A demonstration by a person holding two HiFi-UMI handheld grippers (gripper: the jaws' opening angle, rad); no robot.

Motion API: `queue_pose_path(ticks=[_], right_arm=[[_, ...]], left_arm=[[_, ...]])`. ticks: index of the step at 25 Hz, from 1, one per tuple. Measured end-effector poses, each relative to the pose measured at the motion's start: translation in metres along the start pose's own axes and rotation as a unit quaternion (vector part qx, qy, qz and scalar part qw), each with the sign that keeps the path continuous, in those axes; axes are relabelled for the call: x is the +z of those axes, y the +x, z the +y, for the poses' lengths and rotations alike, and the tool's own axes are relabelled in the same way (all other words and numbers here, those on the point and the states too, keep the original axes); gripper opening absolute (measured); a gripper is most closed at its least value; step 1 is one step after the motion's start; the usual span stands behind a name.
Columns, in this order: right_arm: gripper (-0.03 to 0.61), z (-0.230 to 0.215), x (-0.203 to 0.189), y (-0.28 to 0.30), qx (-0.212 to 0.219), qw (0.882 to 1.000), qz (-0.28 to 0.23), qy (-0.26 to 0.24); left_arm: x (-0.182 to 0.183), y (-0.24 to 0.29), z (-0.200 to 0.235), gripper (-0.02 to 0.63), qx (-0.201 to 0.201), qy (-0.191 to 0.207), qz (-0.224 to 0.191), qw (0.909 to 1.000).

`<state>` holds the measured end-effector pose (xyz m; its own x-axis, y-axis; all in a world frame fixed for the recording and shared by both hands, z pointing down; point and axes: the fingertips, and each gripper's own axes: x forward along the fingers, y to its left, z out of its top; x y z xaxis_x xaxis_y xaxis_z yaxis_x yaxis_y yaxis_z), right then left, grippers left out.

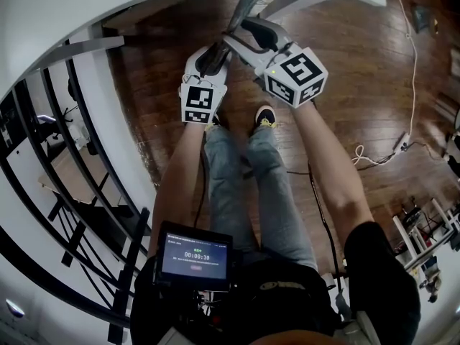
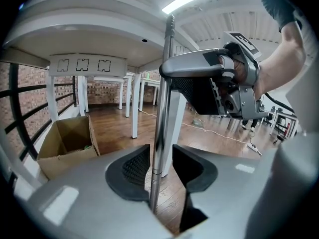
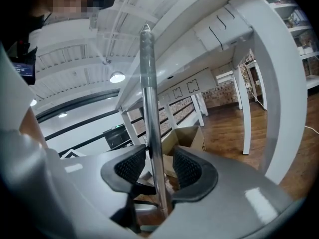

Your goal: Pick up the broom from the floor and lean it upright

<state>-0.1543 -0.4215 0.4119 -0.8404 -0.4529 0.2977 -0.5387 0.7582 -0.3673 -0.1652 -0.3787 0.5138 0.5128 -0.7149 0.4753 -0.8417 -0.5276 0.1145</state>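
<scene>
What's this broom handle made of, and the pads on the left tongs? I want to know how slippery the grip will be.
Broom handle: looks like polished metal, silvery with bright mirror-like streaks and a joint seam low down; possibly chromed, so likely slick.
Left tongs' pads: dark, matte, finely ribbed; probably rubber or soft plastic.

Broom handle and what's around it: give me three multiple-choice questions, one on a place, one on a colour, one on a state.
1. Where is the cardboard box?
A on the wooden floor
B atop a chair
C in a gripper

2. What colour is the broom handle?
A red
B silver
C green

3. How does the handle stand?
A flat on the ground
B bent double
C upright between jaws

Answers:
1 A, the box rests on the boards.
2 B, it is shiny metal.
3 C, it rises between the jaws of the left gripper and the right gripper.
</scene>
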Motion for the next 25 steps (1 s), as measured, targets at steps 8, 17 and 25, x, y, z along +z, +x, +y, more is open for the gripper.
queue_pose_path(ticks=[8,17,25], right_arm=[[0.207,0.006,0.01,-0.008,0.012,1.0,-0.018,0.003],[0.262,-0.002,0.02,-0.031,0.002,1.0,-0.026,-0.007],[0.265,0.039,0.031,-0.114,0.035,0.999,-0.016,0.001]], left_arm=[[0.002,-0.009,0.001,0.169,0.002,0.006,0.005,1.0],[0.023,-0.047,0.006,0.173,0.032,-0.025,-0.03,0.9987],[0.115,-0.169,-0.045,0.034,0.075,0.011,-0.081,0.9939]])
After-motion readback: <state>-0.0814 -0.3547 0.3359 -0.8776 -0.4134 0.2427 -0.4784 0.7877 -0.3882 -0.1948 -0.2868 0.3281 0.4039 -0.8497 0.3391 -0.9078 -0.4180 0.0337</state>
